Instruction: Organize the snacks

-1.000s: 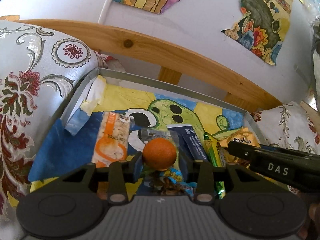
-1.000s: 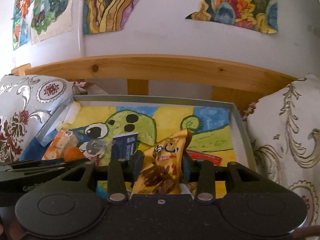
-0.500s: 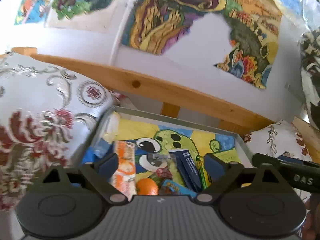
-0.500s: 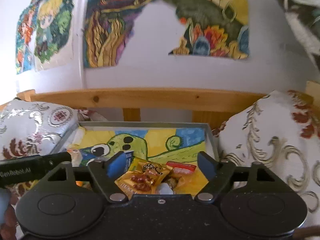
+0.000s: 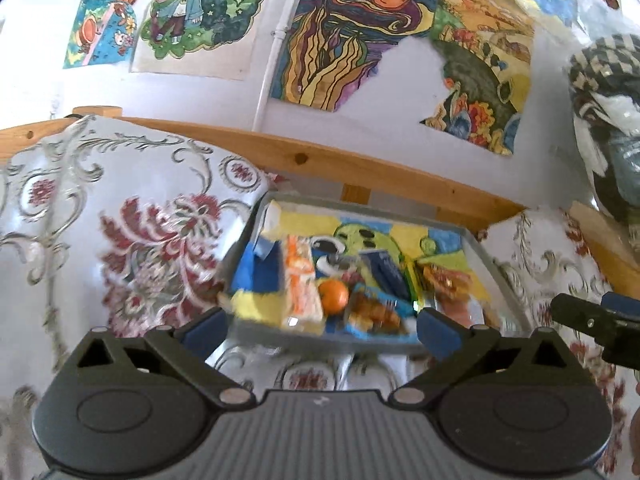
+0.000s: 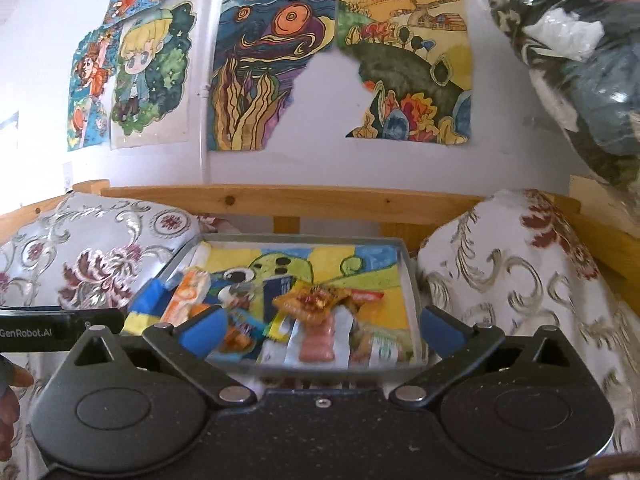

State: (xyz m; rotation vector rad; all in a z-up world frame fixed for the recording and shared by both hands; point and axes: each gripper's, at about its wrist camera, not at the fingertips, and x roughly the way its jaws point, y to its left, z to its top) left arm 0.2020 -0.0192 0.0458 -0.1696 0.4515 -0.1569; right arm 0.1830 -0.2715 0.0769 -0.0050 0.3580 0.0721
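- Wall [image 6: 320, 168] at the back is plastered with hand-coloured drawings [image 6: 272, 76], cartoon kids on the left, swirly sky and a landscape next to them. No readable writing on any of them.
- A wooden rail [image 6: 288, 200] runs along under the wall, right behind everything.
- Two flowery cushions box things in: left cushion [image 5: 120, 216] and right cushion [image 6: 512, 280], each pressed right up against a side of the tray, so no room to come in sideways.
- The tray [image 6: 412, 292] sits between them, shallow, grey rim, lined with a green cartoon drawing. The front edge faces both cameras and nothing is above it, so the top is wide open.
- Snacks are all piled in the near half of the tray: an orange-and-white packet [image 5: 300, 280] on the left, a dark blue packet [image 6: 280, 288] with white print too small to read, a crinkly orange-gold packet [image 6: 312, 304] on top of the heap, a pink sausage-looking thing [image 6: 318, 344] at the front, and a small orange fruit [image 5: 333, 297].
- Left tongs [image 5: 320, 326]: spread wide, nothing in them, held back short of the tray's front edge.
- Right tongs [image 6: 320, 330]: also wide apart and empty, tips either side of the tray's front.
- Only legible text: "GenRobot.AI" on the side of the left tongs, seen in the right view.
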